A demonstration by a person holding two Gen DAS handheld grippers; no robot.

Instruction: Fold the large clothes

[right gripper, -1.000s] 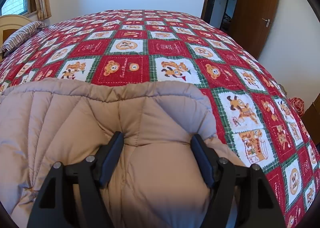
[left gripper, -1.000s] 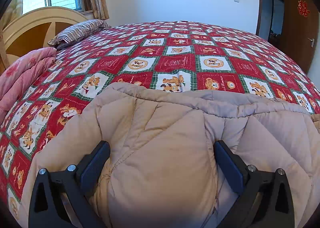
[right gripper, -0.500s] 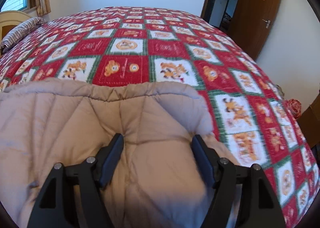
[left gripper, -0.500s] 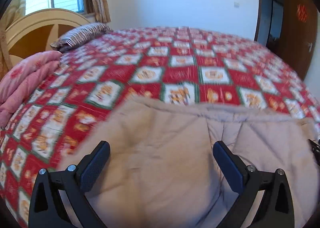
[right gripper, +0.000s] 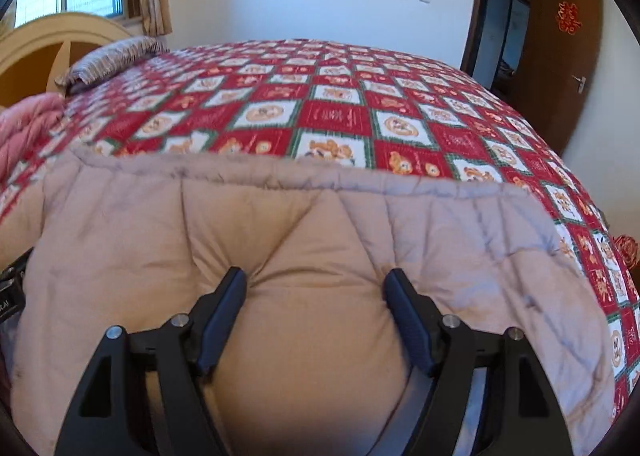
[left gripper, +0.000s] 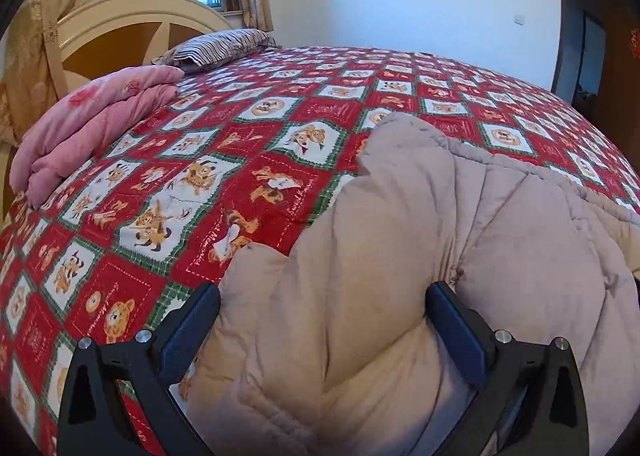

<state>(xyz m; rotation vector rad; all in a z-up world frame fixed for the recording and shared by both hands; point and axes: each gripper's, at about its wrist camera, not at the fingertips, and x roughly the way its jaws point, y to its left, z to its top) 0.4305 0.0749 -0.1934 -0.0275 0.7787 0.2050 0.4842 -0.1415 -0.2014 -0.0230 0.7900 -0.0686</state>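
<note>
A large beige quilted down coat (left gripper: pixel 440 256) lies on the red patterned bed cover (left gripper: pixel 240 160). My left gripper (left gripper: pixel 322 308) has its fingers wide apart, with a thick fold of the coat bulging between them. In the right wrist view the coat (right gripper: pixel 320 224) fills the lower half. My right gripper (right gripper: pixel 316 296) squeezes a puffy fold of it between its fingers. The left gripper's body (right gripper: pixel 10 288) shows at the left edge of the right wrist view.
A folded pink quilt (left gripper: pixel 92 124) lies at the bed's left side, near a striped pillow (left gripper: pixel 220 44) and the cream headboard (left gripper: pixel 120 24). A window is behind it. A brown door (right gripper: pixel 560 56) stands at the right. The far half of the bed cover is bare.
Both grippers have swung left with the coat. The coat's left part has bunched up and drawn right, uncovering more bed cover on the left. The right gripper's fingers hold the same gap.
</note>
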